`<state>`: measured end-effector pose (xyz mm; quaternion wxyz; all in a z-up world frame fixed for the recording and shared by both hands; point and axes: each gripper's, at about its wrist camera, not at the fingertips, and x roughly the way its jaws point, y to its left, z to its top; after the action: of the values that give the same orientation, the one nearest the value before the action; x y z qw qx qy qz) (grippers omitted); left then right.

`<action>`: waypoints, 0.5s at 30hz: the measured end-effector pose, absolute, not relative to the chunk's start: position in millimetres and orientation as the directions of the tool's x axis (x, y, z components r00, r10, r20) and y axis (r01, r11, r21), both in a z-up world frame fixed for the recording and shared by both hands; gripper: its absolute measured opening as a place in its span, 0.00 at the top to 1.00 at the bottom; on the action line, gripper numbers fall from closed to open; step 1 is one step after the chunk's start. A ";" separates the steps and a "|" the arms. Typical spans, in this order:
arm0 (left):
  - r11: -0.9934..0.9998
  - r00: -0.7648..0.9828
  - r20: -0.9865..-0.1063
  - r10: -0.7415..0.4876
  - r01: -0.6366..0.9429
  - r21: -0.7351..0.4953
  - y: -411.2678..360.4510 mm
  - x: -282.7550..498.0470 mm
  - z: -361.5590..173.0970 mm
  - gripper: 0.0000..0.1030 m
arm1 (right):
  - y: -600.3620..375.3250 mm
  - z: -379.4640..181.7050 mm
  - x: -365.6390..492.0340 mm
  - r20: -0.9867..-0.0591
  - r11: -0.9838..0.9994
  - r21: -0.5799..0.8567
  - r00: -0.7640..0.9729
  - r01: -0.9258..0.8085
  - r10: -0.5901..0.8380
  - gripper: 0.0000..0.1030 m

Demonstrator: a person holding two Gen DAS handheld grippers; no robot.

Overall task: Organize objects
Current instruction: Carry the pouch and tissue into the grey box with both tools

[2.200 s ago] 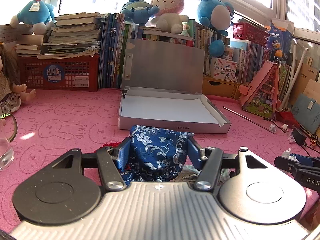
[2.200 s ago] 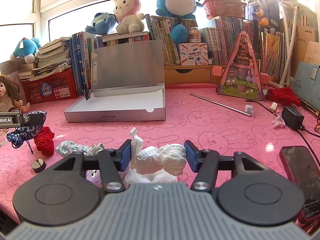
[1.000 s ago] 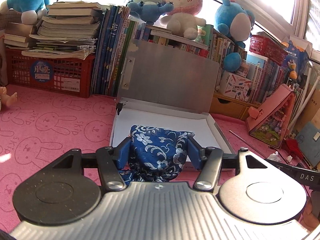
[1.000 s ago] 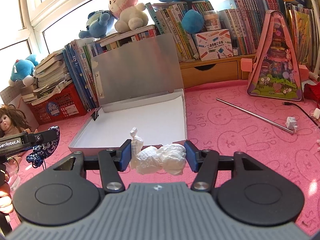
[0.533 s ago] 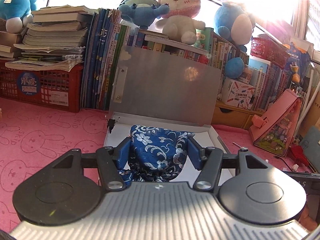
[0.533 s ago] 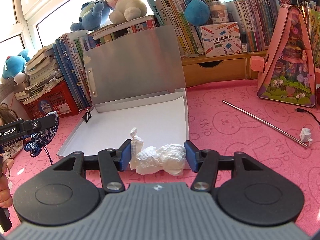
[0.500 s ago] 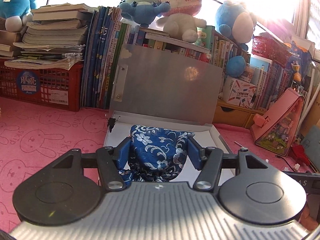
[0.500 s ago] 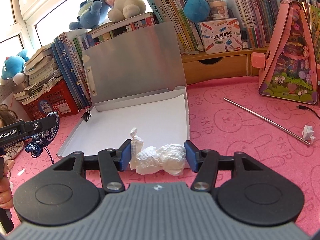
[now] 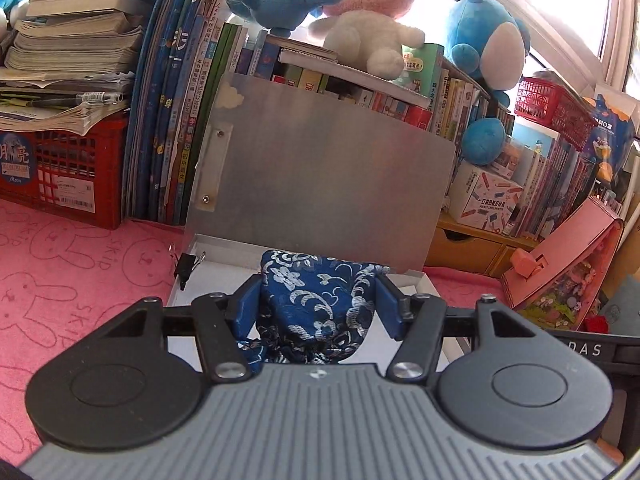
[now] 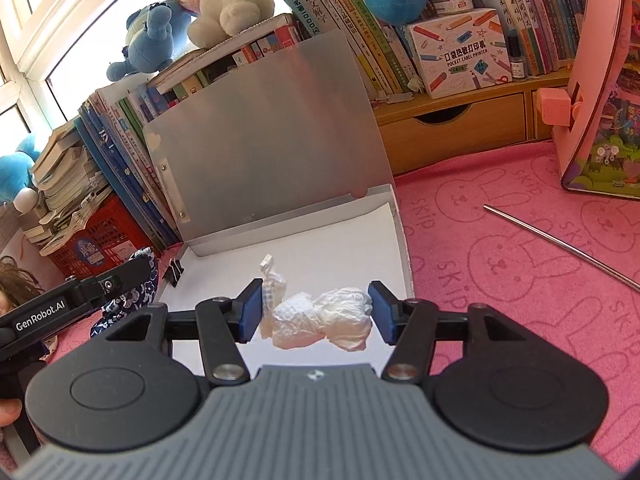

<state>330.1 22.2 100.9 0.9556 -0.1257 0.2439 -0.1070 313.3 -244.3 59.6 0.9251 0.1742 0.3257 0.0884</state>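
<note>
My left gripper (image 9: 316, 304) is shut on a blue brocade pouch (image 9: 316, 300) with a white flower pattern and holds it over the near left part of the open silver box (image 9: 224, 258). My right gripper (image 10: 316, 312) is shut on a crumpled white paper wad (image 10: 320, 320) and holds it above the box's white floor (image 10: 340, 240). The box lid (image 10: 264, 136) stands upright behind. In the right wrist view the left gripper (image 10: 80, 300) with the pouch (image 10: 132, 300) shows at the box's left edge.
A black binder clip (image 9: 188, 266) grips the box's left wall. Books, a red crate (image 9: 60, 172) and plush toys line the back. A pink toy house (image 10: 600, 88) and a metal rod (image 10: 560, 240) lie to the right on the pink mat.
Both grippers have moved forward and lower toward the box, still holding the pouch and the paper wad. The box now fills more of both views.
</note>
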 end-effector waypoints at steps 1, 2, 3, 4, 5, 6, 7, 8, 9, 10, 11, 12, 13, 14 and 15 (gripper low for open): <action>0.948 0.857 -0.444 -0.261 0.141 -0.285 20.6 334.3 99.4 0.37 | -243.6 60.4 319.5 -0.572 0.923 0.383 0.772 -0.047 0.277 0.42; 0.951 0.855 -0.451 -0.256 0.137 -0.278 19.1 339.9 97.0 0.37 | -243.1 60.1 324.8 -0.575 0.922 0.384 0.771 -0.044 0.275 0.42; 0.952 0.852 -0.457 -0.253 0.136 -0.273 18.3 343.3 94.5 0.37 | -242.5 58.5 330.0 -0.579 0.923 0.383 0.768 -0.040 0.274 0.42; 0.955 0.848 -0.468 -0.248 0.135 -0.262 17.1 349.1 90.4 0.37 | -241.6 56.7 333.9 -0.583 0.924 0.381 0.766 -0.038 0.272 0.42; 0.959 0.845 -0.477 -0.242 0.133 -0.251 16.4 353.0 86.2 0.37 | -239.8 53.5 338.2 -0.590 0.926 0.375 0.761 -0.037 0.270 0.42; 0.961 0.841 -0.487 -0.237 0.131 -0.242 15.7 356.2 81.7 0.37 | -238.0 50.3 341.4 -0.596 0.929 0.369 0.757 -0.038 0.267 0.42; 0.963 0.836 -0.497 -0.233 0.128 -0.236 15.4 359.5 76.0 0.37 | -235.8 46.4 344.9 -0.603 0.932 0.360 0.752 -0.039 0.265 0.42; 0.964 0.832 -0.505 -0.232 0.127 -0.233 15.0 361.8 71.8 0.37 | -234.1 42.8 347.6 -0.610 0.935 0.352 0.748 -0.039 0.261 0.42; 0.965 0.827 -0.513 -0.231 0.126 -0.230 15.1 364.8 65.8 0.37 | -232.9 39.2 349.6 -0.616 0.937 0.347 0.744 -0.039 0.259 0.42; 0.965 0.822 -0.519 -0.232 0.128 -0.229 15.2 367.3 61.2 0.37 | -232.3 35.8 351.8 -0.621 0.938 0.345 0.740 -0.038 0.258 0.42; 0.965 0.818 -0.526 -0.232 0.128 -0.227 14.9 369.4 57.2 0.37 | -231.9 32.8 353.8 -0.625 0.938 0.345 0.737 -0.037 0.258 0.42; 0.966 0.815 -0.532 -0.230 0.127 -0.224 14.3 371.0 53.7 0.37 | -231.8 29.7 355.3 -0.628 0.938 0.346 0.734 -0.035 0.259 0.42; 0.967 0.811 -0.538 -0.228 0.127 -0.219 13.4 372.7 50.1 0.37 | -231.9 27.1 356.8 -0.631 0.937 0.348 0.731 -0.034 0.261 0.42; 0.968 0.808 -0.543 -0.227 0.128 -0.215 12.9 373.8 47.9 0.37 | -232.0 24.7 357.8 -0.634 0.937 0.349 0.728 -0.032 0.261 0.41; 0.969 0.806 -0.547 -0.226 0.131 -0.208 11.8 375.0 45.1 0.37 | -232.1 22.6 358.8 -0.636 0.937 0.349 0.726 -0.031 0.261 0.41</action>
<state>375.0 11.8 45.1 0.9468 -0.0804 0.2969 -0.0942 358.8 -232.1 22.6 0.9153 0.1589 0.3615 0.0797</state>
